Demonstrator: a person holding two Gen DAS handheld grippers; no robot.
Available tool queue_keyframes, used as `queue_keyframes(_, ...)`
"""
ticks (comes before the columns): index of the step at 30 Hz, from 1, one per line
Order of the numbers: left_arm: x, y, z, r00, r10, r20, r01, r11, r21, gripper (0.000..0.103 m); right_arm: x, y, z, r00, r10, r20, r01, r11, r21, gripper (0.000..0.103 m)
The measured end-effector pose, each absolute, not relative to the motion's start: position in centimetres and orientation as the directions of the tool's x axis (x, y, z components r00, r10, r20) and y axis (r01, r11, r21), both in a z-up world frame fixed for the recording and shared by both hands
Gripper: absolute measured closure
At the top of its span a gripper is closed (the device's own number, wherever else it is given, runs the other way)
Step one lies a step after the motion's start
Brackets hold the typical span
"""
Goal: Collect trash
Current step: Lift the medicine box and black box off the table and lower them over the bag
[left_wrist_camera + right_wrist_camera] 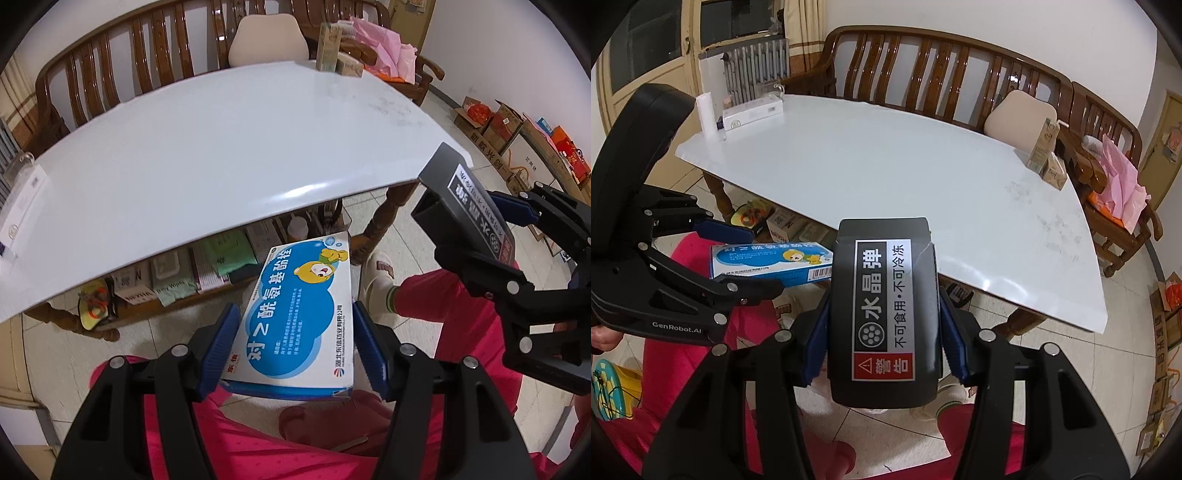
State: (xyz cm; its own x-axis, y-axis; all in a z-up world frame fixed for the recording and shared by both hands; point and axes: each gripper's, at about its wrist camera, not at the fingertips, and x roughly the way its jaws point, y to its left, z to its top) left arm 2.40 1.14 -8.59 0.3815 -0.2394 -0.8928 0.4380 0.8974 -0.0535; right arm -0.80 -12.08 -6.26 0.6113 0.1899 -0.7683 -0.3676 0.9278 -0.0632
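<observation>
- My left claw (295,339) is clamping a flat blue-and-white cardboard medicine box with a cartoon bear (299,314), its blue pads pressing both long sides.
- I am holding that box off the near edge of the glossy white desk (221,147), lower than the desk top, over my pink-clad legs.
- My right claw (882,332) is gripping a dark grey rectangular box with a white-and-red warning label (882,314), pinching it between both pads.
- I am keeping the grey box just off the desk's near edge too, to the right of the medicine box, apart from it.
- Tan cartons (1047,155) are standing at the desk's far right corner.
- A white tube and a long white box (753,110) are sitting at the desk's far left corner.
</observation>
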Motion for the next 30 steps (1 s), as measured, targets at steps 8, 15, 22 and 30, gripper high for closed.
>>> queue_keyframes(8,2.9,1.0,-12.0,0.319,-0.242,-0.916,0.424,0.901,-0.09,0.042,-0.4,-12.3,-9.3,0.568,0.18,-0.803,-0.357,0.933,-0.043,0.051)
queue_keyframes(15,4.1,1.1,-14.8,0.271,-0.238,-0.933,0.399,0.91,-0.116,0.042,0.1,-12.5,-12.2,0.53,0.157,-0.833,-0.34,0.939,-0.039,0.051)
queue_keyframes(22,5.3,0.9,-17.8,0.216,-0.227,-0.95,0.374,0.918,-0.134,0.042,0.8,-12.4,-15.3,0.49,0.143,-0.86,-0.333,0.942,-0.033,0.051)
queue_keyframes(30,7.2,1.2,-21.8,0.142,-0.22,-0.965,0.304,0.938,-0.169,0.042,2.2,-13.0,-19.5,0.442,0.137,-0.887,-0.283,0.959,0.007,0.051)
